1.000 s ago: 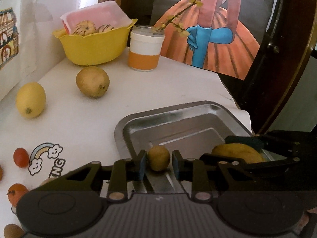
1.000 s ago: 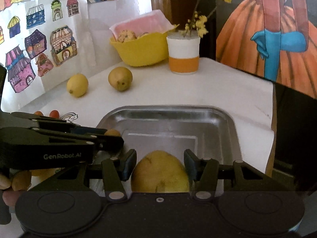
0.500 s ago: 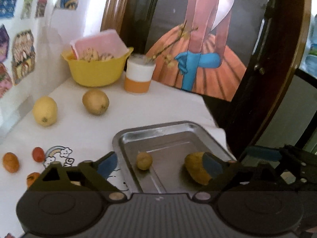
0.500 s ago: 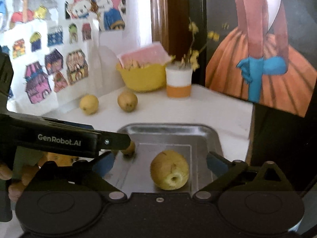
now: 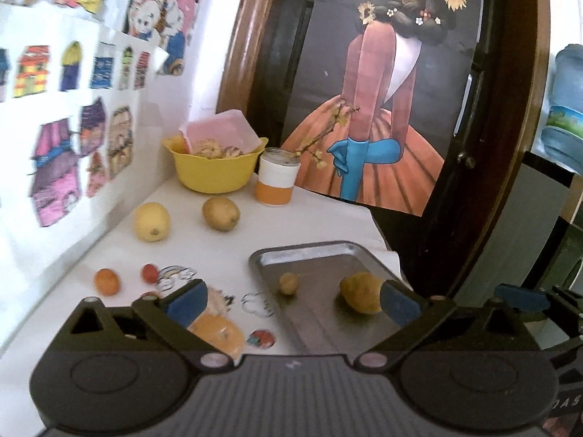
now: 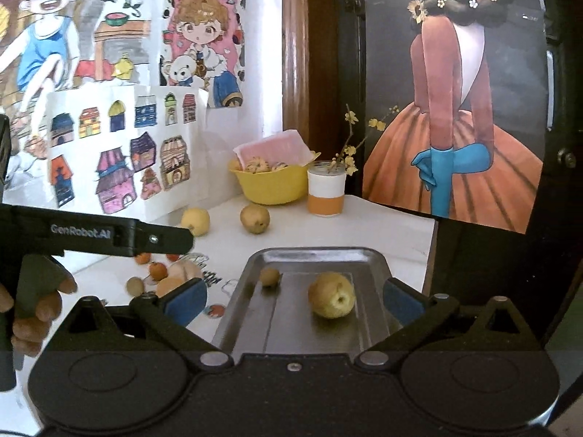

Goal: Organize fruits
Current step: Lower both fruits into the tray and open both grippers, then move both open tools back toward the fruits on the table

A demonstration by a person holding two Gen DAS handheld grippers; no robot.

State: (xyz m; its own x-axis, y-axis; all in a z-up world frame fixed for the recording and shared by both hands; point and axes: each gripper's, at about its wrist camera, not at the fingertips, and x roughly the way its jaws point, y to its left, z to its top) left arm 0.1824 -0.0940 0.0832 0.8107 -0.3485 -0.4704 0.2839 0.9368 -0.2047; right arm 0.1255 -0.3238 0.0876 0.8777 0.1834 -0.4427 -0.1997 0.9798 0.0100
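Both tools raised above white table [image 5: 298,218]. Left gripper [image 5: 291,300]: jaws spread wide, blue pads far apart, nothing between them. Right gripper [image 6: 293,296]: same, wide open and empty; it also shows at 3 o'clock in the left wrist view. Metal tray [image 6: 317,253] sits at table's near right edge, directly ahead of right gripper. In tray: yellow pear [image 6: 331,295] toward the right half, dimpled end facing the camera, and small brownish round fruit [image 6: 270,276] at about 10 o'clock from the pear, near tray's left wall; the two well apart. Same pair in the left wrist view, pear [image 5: 360,291] partly behind the right pad, small fruit [image 5: 288,283] clear. Loose on table at 9 to 11 o'clock of tray: lemon [image 5: 152,221] by the wall, brown pear [image 5: 220,213] just right of it, orange small fruit [image 5: 106,281] and red small fruit [image 5: 149,272] nearer, beside cartoon stickers. A pale orange fruit [image 5: 218,331] lies partly under the left pad; kind not clear. At table's far end, 12 o'clock: yellow bowl [image 5: 213,174] with striped round items and pink box inside, and white-and-orange cup [image 5: 275,182] holding a flowering twig, just right of bowl. A hand [image 6: 34,309] grips the left tool's handle at 9 o'clock in the right wrist view.
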